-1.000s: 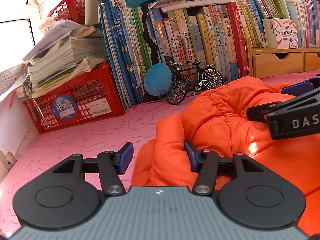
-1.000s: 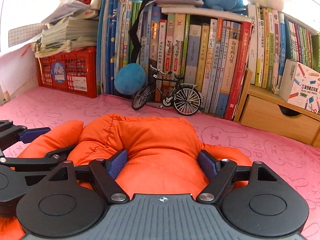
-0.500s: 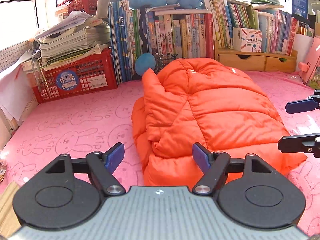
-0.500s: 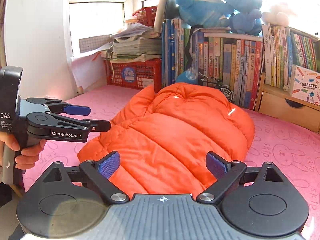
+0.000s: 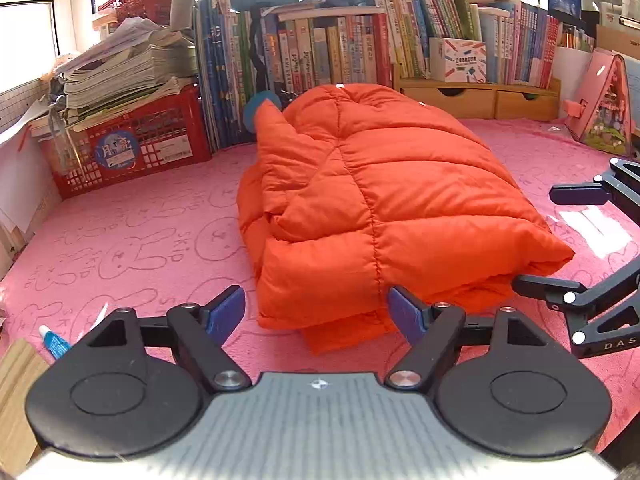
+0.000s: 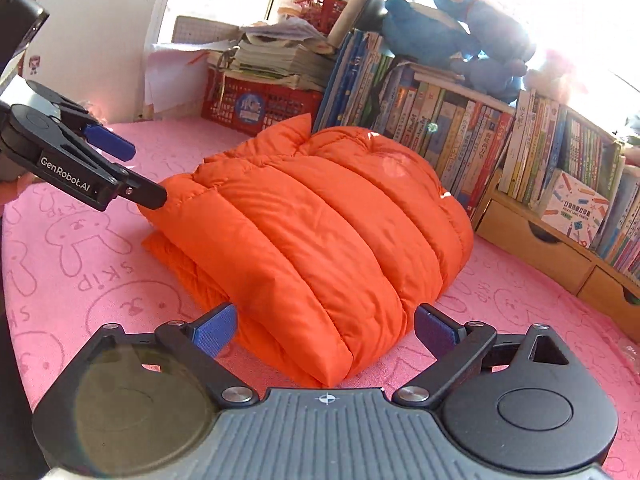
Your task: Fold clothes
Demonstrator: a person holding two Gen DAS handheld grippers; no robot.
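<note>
An orange puffer jacket (image 5: 372, 204) lies folded into a thick bundle on the pink mat (image 5: 132, 248); the right wrist view shows it too (image 6: 320, 232). My left gripper (image 5: 318, 314) is open just in front of the bundle's near edge, holding nothing. My right gripper (image 6: 324, 330) is open at the bundle's near right corner, also holding nothing. The right gripper's fingers (image 5: 580, 196) appear at the right edge of the left wrist view. The left gripper (image 6: 132, 172) shows at the left of the right wrist view, close to the bundle's left end.
A red crate (image 5: 132, 144) piled with papers stands at the back left. A row of books (image 5: 340, 52) and wooden drawers (image 5: 472, 100) line the back. A pink toy house (image 5: 604, 100) stands at the right. A small tube (image 5: 54, 344) lies near the front left.
Both grippers have pulled back and away from the jacket, which now lies as a folded bundle. Neither holds cloth; both fingers stand wide apart.
</note>
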